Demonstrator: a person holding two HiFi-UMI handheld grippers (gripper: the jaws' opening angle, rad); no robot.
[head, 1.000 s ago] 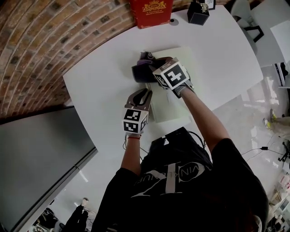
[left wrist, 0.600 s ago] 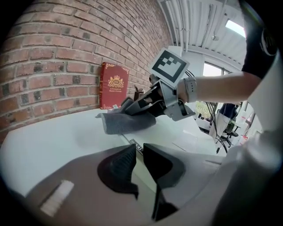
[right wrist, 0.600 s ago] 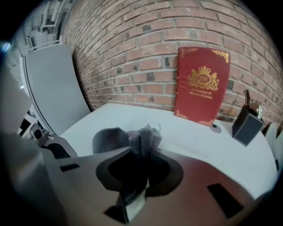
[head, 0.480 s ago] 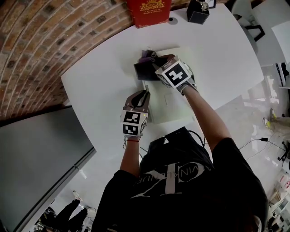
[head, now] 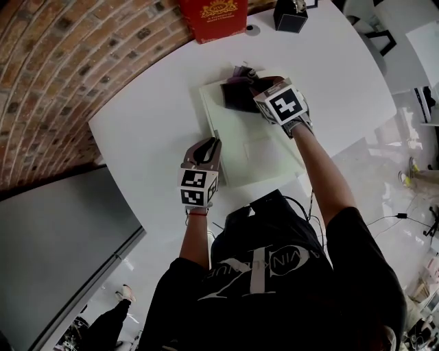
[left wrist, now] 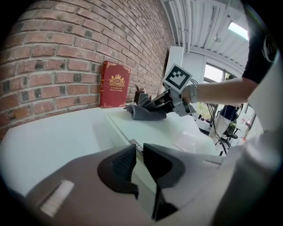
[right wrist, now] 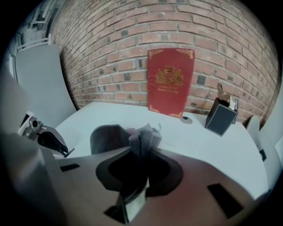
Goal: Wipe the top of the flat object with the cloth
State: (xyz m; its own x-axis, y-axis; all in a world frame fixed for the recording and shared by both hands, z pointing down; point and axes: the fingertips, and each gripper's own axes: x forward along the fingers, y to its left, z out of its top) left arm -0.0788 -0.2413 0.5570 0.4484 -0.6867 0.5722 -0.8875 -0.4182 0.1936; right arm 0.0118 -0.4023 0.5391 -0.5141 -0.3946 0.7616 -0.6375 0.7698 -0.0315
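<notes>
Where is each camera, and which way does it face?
Head view: on the person's head, facing down at the table; both arms show.
Left gripper view: on the left gripper, facing the brick wall; jaws just closed on the flat board.
Right gripper view: on the right gripper, facing the red book; jaws pinch the cloth.
All share the cloth.

**Work Surface and Items Resting on It**

We recorded a white table (head: 151, 130) with a pale flat panel (head: 257, 147) lying near its middle. Along its far edge we noted an upright red book (head: 209, 15), a small round disc (head: 252, 29) and a dark box (head: 288, 17).
</notes>
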